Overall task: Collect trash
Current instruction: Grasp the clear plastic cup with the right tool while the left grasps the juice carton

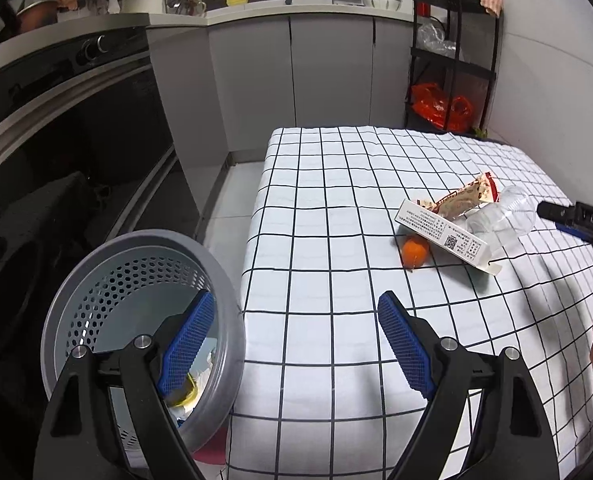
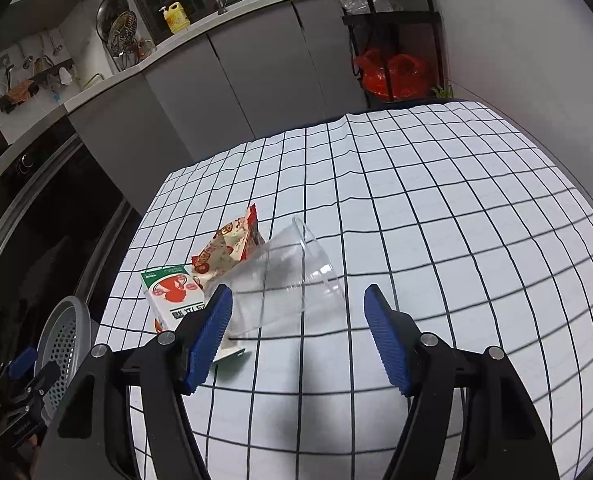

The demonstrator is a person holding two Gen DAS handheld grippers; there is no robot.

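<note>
A clear plastic cup [image 2: 284,280] lies on its side on the checked tablecloth [image 2: 436,208], next to a white and green carton [image 2: 172,296] and a red snack wrapper [image 2: 232,244]. My right gripper [image 2: 296,316] is open, just in front of the cup. In the left wrist view the cup [image 1: 504,212], carton [image 1: 440,236], wrapper [image 1: 464,196] and an orange fruit [image 1: 414,252] lie at the right of the tablecloth [image 1: 316,240]. My left gripper [image 1: 296,324] is open and empty, over the table's left edge beside the grey perforated bin [image 1: 220,280], which holds some trash.
A dark oven front [image 1: 56,152] and grey cabinets [image 1: 296,72] stand left and behind the table. A black shelf rack [image 1: 452,52] with red bags is at the back right. The bin also shows in the right wrist view [image 2: 68,332].
</note>
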